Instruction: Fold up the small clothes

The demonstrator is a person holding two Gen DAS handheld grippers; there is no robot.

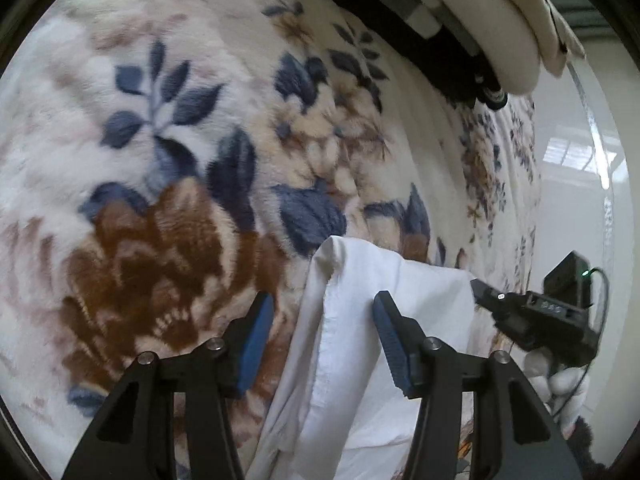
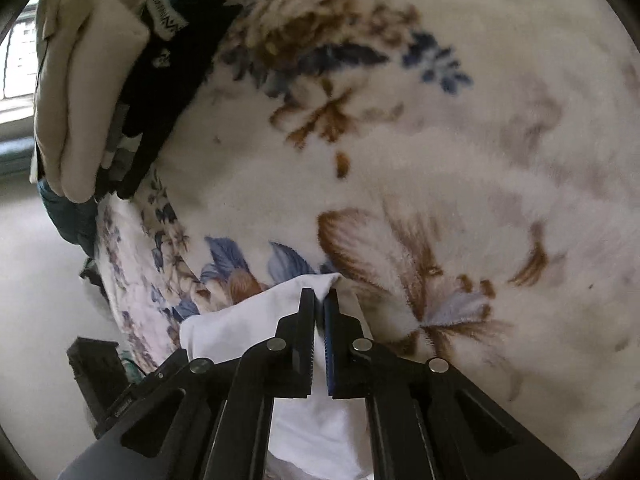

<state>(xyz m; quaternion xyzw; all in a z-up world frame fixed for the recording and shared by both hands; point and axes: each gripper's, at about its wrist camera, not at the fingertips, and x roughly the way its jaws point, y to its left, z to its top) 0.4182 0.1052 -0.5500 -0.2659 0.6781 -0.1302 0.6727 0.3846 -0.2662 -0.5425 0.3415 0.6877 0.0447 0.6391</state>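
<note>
A small white garment (image 1: 352,320) lies on a plush floral blanket (image 1: 180,120) and is raised at two corners. My left gripper (image 1: 323,300) stands open, its blue pads (image 1: 256,332) on either side of the garment's hemmed edge; the left pad is clear of the cloth. In the right wrist view my right gripper (image 2: 320,298) is shut on the garment's (image 2: 248,320) other raised corner, the pads nearly together with cloth pinched between them. That right gripper (image 1: 478,286) also shows at the right of the left wrist view, held by a white-gloved hand (image 1: 560,384).
A pile of folded clothes (image 2: 88,80), cream over black and striped pieces, sits at the blanket's edge; it shows as the pile (image 1: 512,40) at top right in the left wrist view. Beyond the blanket's hanging side is pale floor (image 2: 40,280).
</note>
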